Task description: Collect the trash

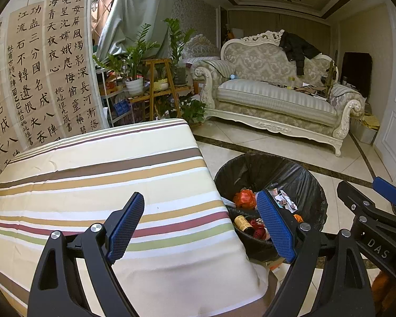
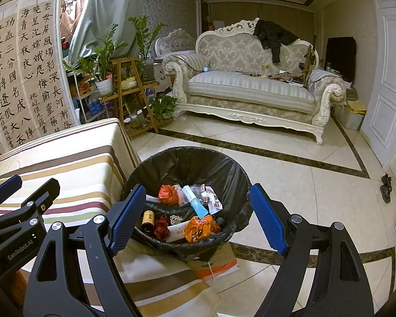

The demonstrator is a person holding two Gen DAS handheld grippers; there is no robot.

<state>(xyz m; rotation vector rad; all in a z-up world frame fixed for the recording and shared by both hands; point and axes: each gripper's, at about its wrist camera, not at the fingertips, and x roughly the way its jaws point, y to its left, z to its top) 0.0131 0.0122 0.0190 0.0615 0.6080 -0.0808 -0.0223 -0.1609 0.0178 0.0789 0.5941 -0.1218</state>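
Note:
A bin with a black liner (image 2: 219, 169) stands on the floor beside the striped table (image 2: 74, 169). It holds trash: orange wrappers (image 2: 199, 227), a small brown bottle (image 2: 148, 219), a blue-white tube (image 2: 195, 202), papers and red scraps. My right gripper (image 2: 198, 216) is open and empty, hovering above the bin. My left gripper (image 1: 202, 231) is open and empty over the table's right edge (image 1: 219, 198), with the bin (image 1: 298, 174) to its right. The right gripper also shows in the left wrist view (image 1: 367, 200).
A striped cloth covers the table (image 1: 92, 174). A cardboard piece (image 2: 219, 262) lies under the bin. A cream sofa (image 2: 250, 89) with a black jacket stands at the back. Plant stands (image 2: 129, 84) are behind the table. Calligraphy sheets (image 2: 26, 74) hang left. Shoes (image 2: 386, 187) lie right.

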